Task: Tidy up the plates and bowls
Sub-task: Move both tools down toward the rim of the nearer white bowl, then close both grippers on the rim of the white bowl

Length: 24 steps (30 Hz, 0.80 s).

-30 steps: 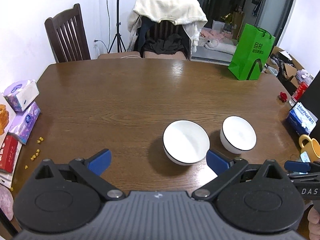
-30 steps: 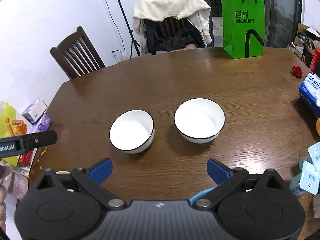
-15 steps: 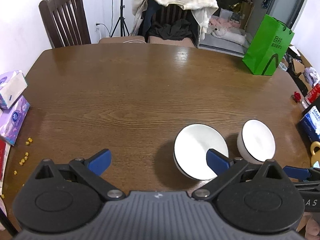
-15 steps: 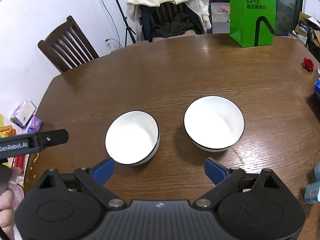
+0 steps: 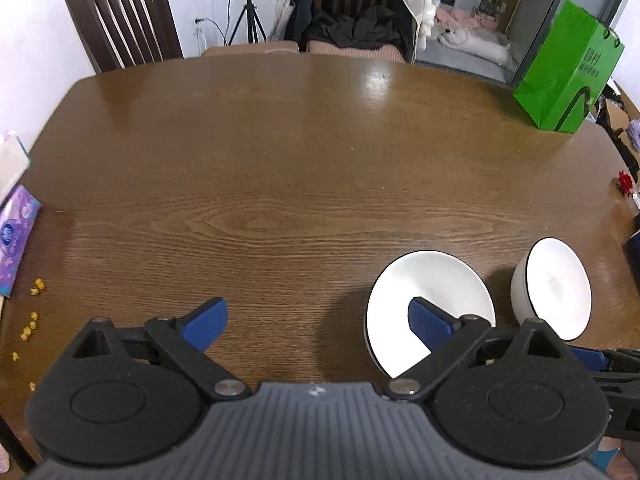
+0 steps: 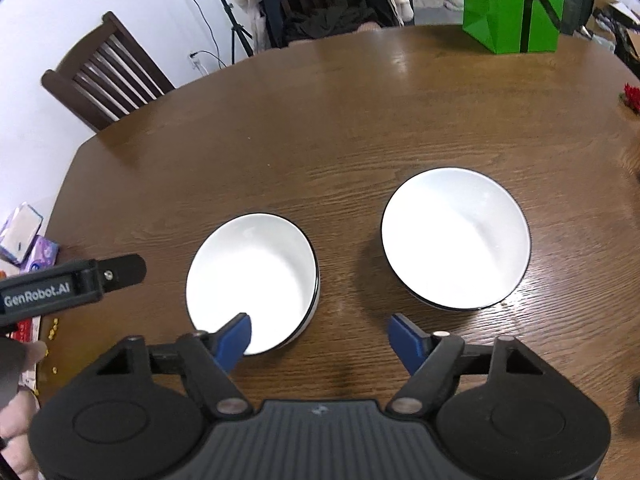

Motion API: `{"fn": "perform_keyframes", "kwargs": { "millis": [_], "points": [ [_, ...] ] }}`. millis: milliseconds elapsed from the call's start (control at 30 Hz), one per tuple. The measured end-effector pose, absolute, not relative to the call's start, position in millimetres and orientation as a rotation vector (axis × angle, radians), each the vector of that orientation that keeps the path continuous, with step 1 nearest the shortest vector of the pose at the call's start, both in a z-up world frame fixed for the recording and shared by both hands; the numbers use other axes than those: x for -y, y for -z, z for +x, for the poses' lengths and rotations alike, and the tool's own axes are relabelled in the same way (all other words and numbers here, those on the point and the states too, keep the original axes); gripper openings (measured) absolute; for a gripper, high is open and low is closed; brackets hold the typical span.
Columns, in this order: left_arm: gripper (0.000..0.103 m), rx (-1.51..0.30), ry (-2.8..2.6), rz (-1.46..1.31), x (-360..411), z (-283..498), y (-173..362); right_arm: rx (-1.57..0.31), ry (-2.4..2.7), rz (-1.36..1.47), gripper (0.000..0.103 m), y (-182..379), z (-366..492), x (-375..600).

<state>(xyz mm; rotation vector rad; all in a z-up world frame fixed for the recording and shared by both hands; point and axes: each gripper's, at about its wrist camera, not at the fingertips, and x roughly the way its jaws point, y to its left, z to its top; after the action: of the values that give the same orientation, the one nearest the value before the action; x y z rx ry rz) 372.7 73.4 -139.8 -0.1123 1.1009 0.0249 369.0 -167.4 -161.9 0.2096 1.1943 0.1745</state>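
Right wrist view shows two white bowls with dark rims upright on the brown table (image 6: 320, 120), side by side and apart. The left bowl (image 6: 252, 280) lies just ahead and left of the right gripper (image 6: 320, 332); the right bowl (image 6: 456, 238) lies farther off, ahead and to the right. The right gripper's left finger (image 6: 234, 336) hangs over the left bowl's near rim, its right finger stands outside the wall over bare wood, so the near right part of the rim falls between the jaws. Those jaws are closing, but the pads do not yet press on the bowl. Left wrist view shows the left gripper (image 5: 316, 320) with jaws wide apart and nothing between them but table; its right finger overlaps the same bowl (image 5: 430, 292) in the picture, with the second bowl (image 5: 556, 286) beyond to the right. Judgement: the right gripper is the better placed for the left bowl, and the grasp turns on the rim staying between its fingers. The bowls are round, so no long axis governs the approach.
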Motion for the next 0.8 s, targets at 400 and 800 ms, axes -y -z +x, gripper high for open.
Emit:
{"fn": "perform_keyframes", "kwargs": {
  "millis": [400,800],
  "points": [
    [0.078,-1.206,-0.012,-0.142,-66.8,403.1,178.1,-1.275,-0.159,0.230,0.045,194.6,396.1,159.4],
    [0.035,-1.262,0.029,-0.185,-60.1,416.0,196.7,-1.312,-0.150,0.239,0.022,214.5,403.6,160.9]
  ]
}}
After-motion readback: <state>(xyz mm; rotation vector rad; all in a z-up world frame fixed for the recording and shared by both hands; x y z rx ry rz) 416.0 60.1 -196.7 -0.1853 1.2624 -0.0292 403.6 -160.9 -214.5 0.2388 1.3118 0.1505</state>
